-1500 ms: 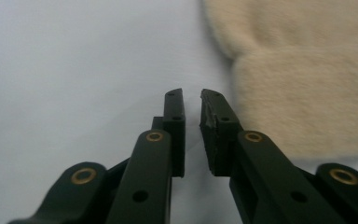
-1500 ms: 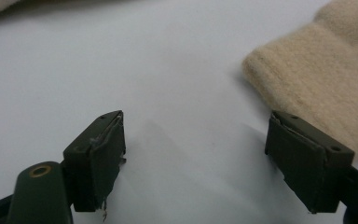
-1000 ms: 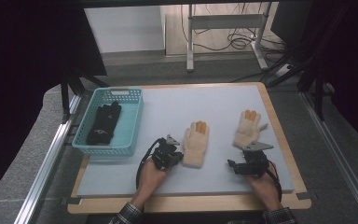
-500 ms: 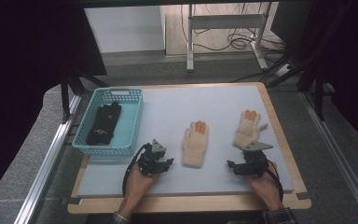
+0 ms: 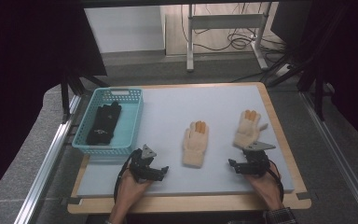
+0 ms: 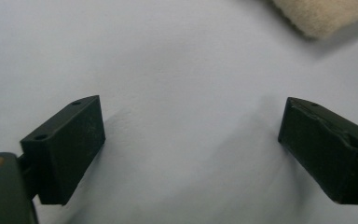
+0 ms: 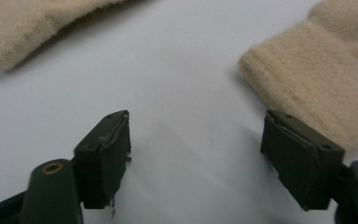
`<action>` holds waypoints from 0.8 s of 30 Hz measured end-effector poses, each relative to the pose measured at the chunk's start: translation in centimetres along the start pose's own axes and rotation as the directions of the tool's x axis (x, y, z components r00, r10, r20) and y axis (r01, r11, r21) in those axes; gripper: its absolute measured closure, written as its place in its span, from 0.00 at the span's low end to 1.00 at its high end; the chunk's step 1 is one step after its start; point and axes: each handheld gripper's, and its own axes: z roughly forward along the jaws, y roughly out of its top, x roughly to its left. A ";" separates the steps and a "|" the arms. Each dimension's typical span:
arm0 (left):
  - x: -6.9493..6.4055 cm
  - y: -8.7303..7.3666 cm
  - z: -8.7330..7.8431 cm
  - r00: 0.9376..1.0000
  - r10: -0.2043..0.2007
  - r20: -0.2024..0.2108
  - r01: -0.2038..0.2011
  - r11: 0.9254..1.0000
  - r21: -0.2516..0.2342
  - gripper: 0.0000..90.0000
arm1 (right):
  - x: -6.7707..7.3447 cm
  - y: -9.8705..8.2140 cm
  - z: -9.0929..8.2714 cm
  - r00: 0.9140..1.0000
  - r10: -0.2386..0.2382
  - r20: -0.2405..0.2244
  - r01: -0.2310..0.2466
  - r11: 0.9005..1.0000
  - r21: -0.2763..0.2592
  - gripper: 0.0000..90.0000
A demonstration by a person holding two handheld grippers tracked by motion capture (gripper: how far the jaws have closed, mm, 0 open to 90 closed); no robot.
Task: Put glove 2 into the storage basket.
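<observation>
Two cream knitted gloves with orange fingertips lie flat on the pale mat, cuffs toward its near edge; the middle glove rests near the centre of the mat, the right glove toward its right edge, the two apart. The left gripper hovers low at the near-left part of the mat, short of the middle glove's cuff; its jaws have just been opening and stand wide with bare mat between them. The right gripper sits just before the right glove's cuff; its jaws have just been closing a little yet remain wide, nothing between them, the cuff just beside one jaw in the right gripper view. A teal basket at the far-left corner holds a black glove. Handling, as judged: the knit is light, soft and limp; it will sag and fold when lifted, and is not fragile; the ribbed cuff, thickest and nearest, offers the surest pinch.
</observation>
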 end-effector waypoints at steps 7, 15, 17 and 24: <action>0.0 0.0 0.0 1.000 0.005 0.001 -0.005 1.000 -0.001 0.07 | -1.0 -0.1 -1.4 0.999 0.033 0.000 -0.033 0.999 -0.010 0.39; 0.0 -0.1 0.0 1.000 0.007 0.000 -0.007 1.000 0.000 0.07 | -3.2 0.6 -3.5 0.996 0.071 0.048 -0.071 0.997 -0.009 0.60; 0.0 -0.1 0.0 1.000 0.009 0.000 -0.009 1.000 0.001 0.07 | -4.4 1.1 -3.7 0.993 0.093 0.069 -0.092 0.996 -0.007 0.65; 0.0 -0.1 -0.1 1.000 0.008 0.000 -0.008 1.000 0.001 0.07 | -7.8 2.5 -3.7 0.977 0.151 0.149 -0.150 0.988 -0.020 0.71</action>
